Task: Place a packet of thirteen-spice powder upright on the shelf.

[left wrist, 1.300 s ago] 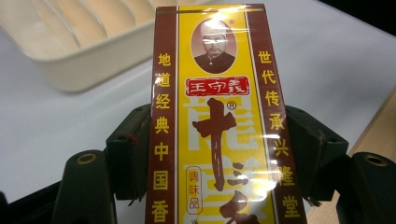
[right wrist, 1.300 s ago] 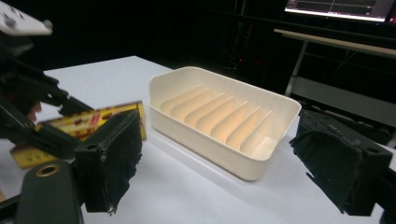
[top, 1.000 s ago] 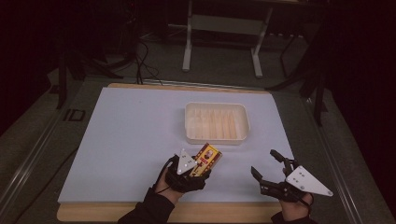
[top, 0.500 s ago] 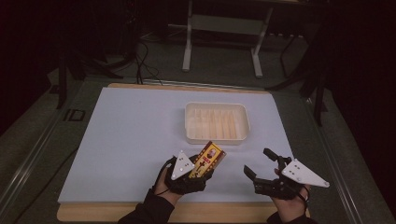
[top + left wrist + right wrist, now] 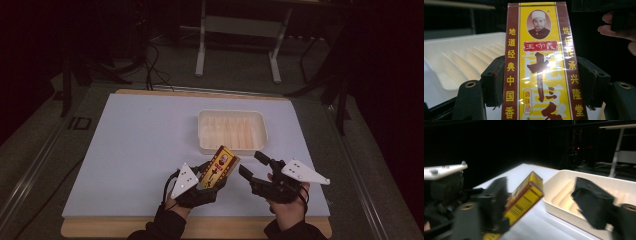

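Above the bench (image 5: 125, 150), near the white tray (image 5: 232, 131), the left gripper (image 5: 202, 177) squeezes a yellow seasoning box (image 5: 219, 167). It looks light, stiff and shiny-slippery. The right gripper (image 5: 252, 167), jaws just closing, apart and empty, should pinch its flat sides.

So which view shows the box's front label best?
The left gripper view: the yellow seasoning box faces the camera, print legible. The high view shows it small; the right gripper view shows its barcode side, blurred.
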The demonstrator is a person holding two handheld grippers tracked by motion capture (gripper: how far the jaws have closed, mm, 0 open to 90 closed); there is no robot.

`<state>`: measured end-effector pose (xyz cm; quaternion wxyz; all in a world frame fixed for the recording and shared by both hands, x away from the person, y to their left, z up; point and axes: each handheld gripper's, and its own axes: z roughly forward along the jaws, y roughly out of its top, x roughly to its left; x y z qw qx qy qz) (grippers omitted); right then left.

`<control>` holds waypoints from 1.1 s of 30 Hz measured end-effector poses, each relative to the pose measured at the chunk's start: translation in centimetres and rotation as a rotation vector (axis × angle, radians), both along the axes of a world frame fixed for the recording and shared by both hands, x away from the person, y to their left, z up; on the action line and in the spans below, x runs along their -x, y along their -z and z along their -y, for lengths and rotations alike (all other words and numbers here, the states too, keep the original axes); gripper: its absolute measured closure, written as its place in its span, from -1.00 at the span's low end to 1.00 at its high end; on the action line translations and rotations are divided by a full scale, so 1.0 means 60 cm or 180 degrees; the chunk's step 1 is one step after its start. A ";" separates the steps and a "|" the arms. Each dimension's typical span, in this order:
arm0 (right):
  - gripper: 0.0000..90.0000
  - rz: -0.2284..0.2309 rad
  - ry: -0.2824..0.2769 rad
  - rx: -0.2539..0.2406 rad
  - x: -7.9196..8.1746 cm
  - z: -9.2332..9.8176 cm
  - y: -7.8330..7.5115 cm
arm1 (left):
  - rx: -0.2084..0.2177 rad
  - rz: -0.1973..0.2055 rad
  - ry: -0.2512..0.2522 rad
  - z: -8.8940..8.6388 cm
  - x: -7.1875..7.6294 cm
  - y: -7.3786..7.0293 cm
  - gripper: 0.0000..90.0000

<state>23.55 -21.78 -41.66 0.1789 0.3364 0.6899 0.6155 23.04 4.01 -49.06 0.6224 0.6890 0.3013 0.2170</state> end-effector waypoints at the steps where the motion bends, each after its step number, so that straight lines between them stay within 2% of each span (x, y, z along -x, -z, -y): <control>1: -0.30 -0.0044 -0.0011 -0.0028 -0.002 -0.005 0.000 | -0.0014 0.0057 0.0016 0.000 0.001 -0.001 -0.27; 7: -0.16 -0.0397 0.0012 -0.0332 -0.015 -0.022 0.003 | -0.0011 0.0305 0.0063 0.003 0.007 -0.002 -0.27; 11: -0.08 -0.0712 -0.0061 -0.0598 -0.025 -0.027 0.008 | 0.0093 0.0419 0.0038 0.001 0.010 0.000 -0.27; 15: 0.00 -0.0916 -0.0095 -0.0718 -0.031 -0.036 0.010 | 0.0161 0.0513 0.0011 0.001 0.013 -0.002 -0.27; 19: 0.11 -0.0975 -0.0132 -0.0806 -0.034 -0.047 0.009 | 0.0208 0.0510 0.0000 -0.001 0.013 -0.001 -0.27; 20: 0.16 -0.0986 -0.0139 -0.0838 -0.035 -0.049 0.009 | 0.0167 0.0531 -0.0026 0.000 0.014 -0.001 -0.27; 27: 0.29 -0.1295 -0.0238 -0.1013 -0.049 -0.060 0.013 | 0.0116 0.0617 -0.0001 0.005 0.020 0.000 -0.27; 29: 0.40 -0.1274 -0.0231 -0.1017 -0.048 -0.062 0.013 | 0.0100 0.0602 -0.0034 0.007 0.020 0.003 -0.27; 33: 0.49 -0.1220 -0.0178 -0.0894 -0.046 -0.066 0.011 | 0.0102 0.0564 -0.0091 0.010 0.022 0.005 -0.28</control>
